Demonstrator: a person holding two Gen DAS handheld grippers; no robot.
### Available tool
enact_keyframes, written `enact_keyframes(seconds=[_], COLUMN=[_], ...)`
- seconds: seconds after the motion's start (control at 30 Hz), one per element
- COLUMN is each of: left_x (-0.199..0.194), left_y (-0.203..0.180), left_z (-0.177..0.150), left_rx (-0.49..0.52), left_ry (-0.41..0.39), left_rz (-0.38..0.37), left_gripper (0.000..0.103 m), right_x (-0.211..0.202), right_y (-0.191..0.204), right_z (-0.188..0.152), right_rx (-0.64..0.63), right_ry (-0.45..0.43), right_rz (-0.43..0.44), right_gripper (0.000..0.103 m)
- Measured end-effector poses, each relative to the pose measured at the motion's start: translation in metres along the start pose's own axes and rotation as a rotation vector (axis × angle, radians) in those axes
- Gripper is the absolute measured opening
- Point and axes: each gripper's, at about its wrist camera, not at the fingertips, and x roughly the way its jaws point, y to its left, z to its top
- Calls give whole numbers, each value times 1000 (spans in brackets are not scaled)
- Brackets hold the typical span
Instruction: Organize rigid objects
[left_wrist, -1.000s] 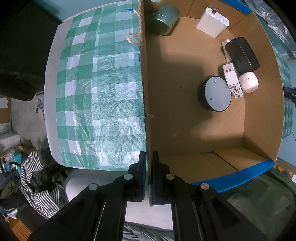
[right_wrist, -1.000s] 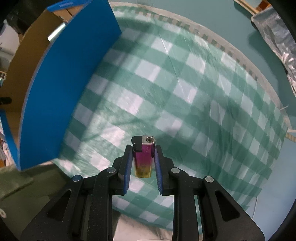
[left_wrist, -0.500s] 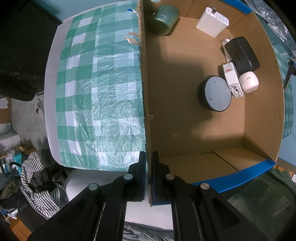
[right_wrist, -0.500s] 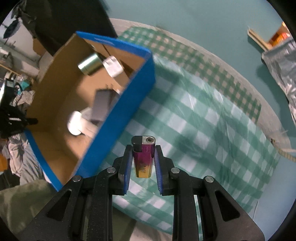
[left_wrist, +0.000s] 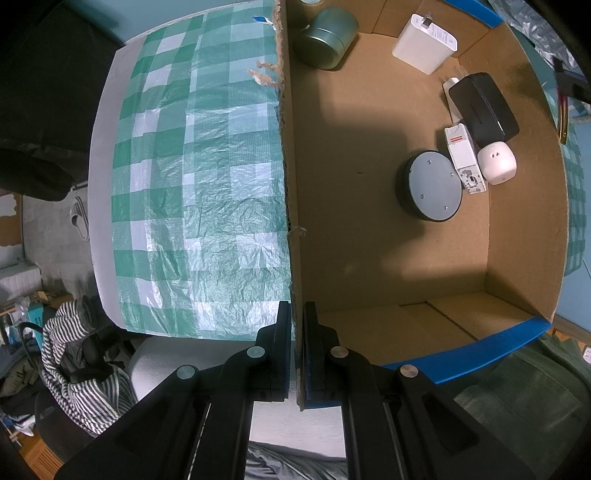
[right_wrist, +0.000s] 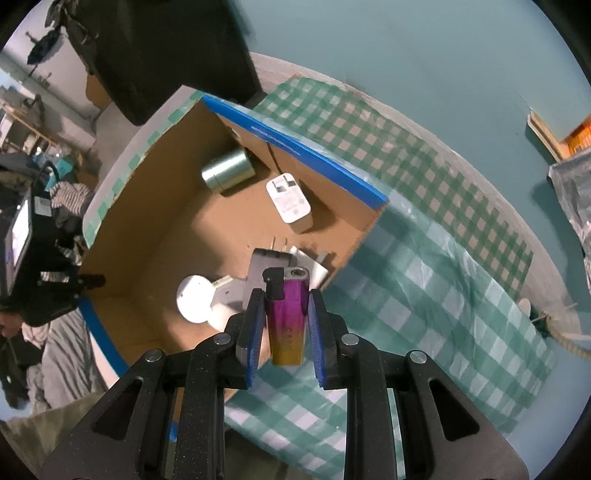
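Note:
An open cardboard box (left_wrist: 524, 221) with blue outer faces sits on the checked tablecloth. My left gripper (left_wrist: 297, 321) points straight down and is shut on the box's left wall. Inside the box lie a green tin (left_wrist: 327, 37), a white power bank (left_wrist: 424, 42), a black case (left_wrist: 482, 109), a white charger (left_wrist: 463, 162), a white rounded gadget (left_wrist: 496, 168) and a grey disc (left_wrist: 432, 186). My right gripper (right_wrist: 286, 295) is shut on a purple-to-gold lighter (right_wrist: 286, 317), held upright above the box's (right_wrist: 147, 229) near corner, over the black case.
The green-and-white checked tablecloth (left_wrist: 199, 184) covers the table on both sides of the box. Striped clothing (left_wrist: 74, 350) and clutter lie off the table's near left edge. A silver bag (right_wrist: 572, 192) and a rope (right_wrist: 565, 332) sit at the far right.
My right gripper has carried the lighter up and across, from over the tablecloth beside the box's blue wall to above the box's open top. The left gripper and box have not moved.

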Motion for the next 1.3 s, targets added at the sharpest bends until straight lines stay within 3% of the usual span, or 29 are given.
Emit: enact_keyframes(seconds=[0.43, 0.7, 1.03, 1.23, 1.3], left_x=[3, 2, -2, -20, -30], left_y=[2, 2, 0, -3, -4], left_z=[-1, -3, -1, 5, 7], left_rx=[-5, -10, -16, -44, -56], left_ry=[-4, -10, -26, -83, -111], left_rz=[-4, -5, -2, 0, 3], left_gripper=[6, 6, 6, 6, 10], right_x=[17, 32, 15, -13, -25], right_y=[20, 15, 13, 8, 7], right_z=[13, 12, 6, -1, -4], right_rx=[-39, 1, 51, 137, 162], right_ry=[44, 62, 2, -65, -92], right_rz=[-12, -37, -54, -77, -89], right_gripper=[21, 22, 52, 58, 58])
